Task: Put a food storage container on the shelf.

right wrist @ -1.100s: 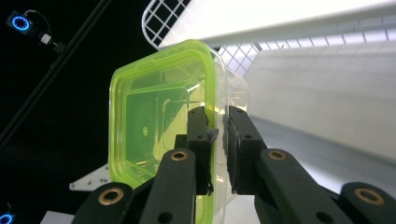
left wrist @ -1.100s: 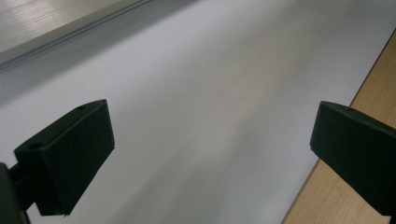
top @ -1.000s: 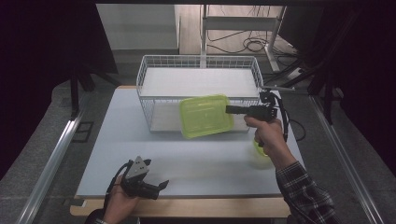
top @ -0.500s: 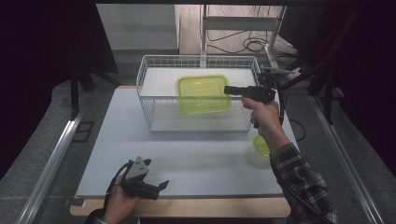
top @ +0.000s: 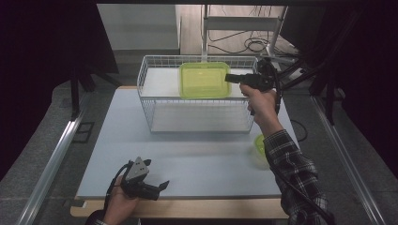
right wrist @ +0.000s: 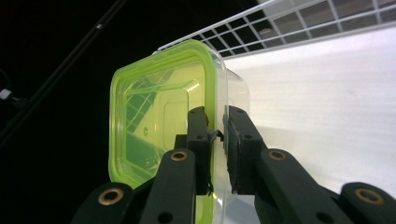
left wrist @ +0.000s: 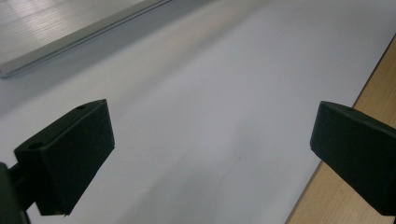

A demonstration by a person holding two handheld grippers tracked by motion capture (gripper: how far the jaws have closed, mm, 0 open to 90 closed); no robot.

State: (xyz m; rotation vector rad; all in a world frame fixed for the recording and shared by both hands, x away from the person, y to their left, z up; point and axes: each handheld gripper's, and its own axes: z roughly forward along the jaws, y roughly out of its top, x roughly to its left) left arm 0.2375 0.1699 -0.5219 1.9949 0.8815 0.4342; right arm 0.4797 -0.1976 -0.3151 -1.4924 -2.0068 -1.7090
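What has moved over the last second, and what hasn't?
The right gripper, shut on the green container by its rim, has carried it up and away from the table's front, to above the wire basket. No grip changed. The left gripper stayed open near the table's front edge; the basket and the small green bowl kept their places.

No readable text, label, brand or number appears anywhere

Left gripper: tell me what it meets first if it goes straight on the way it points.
Probably the bare table top: the left gripper, jaws open, slants down at it, nothing between.
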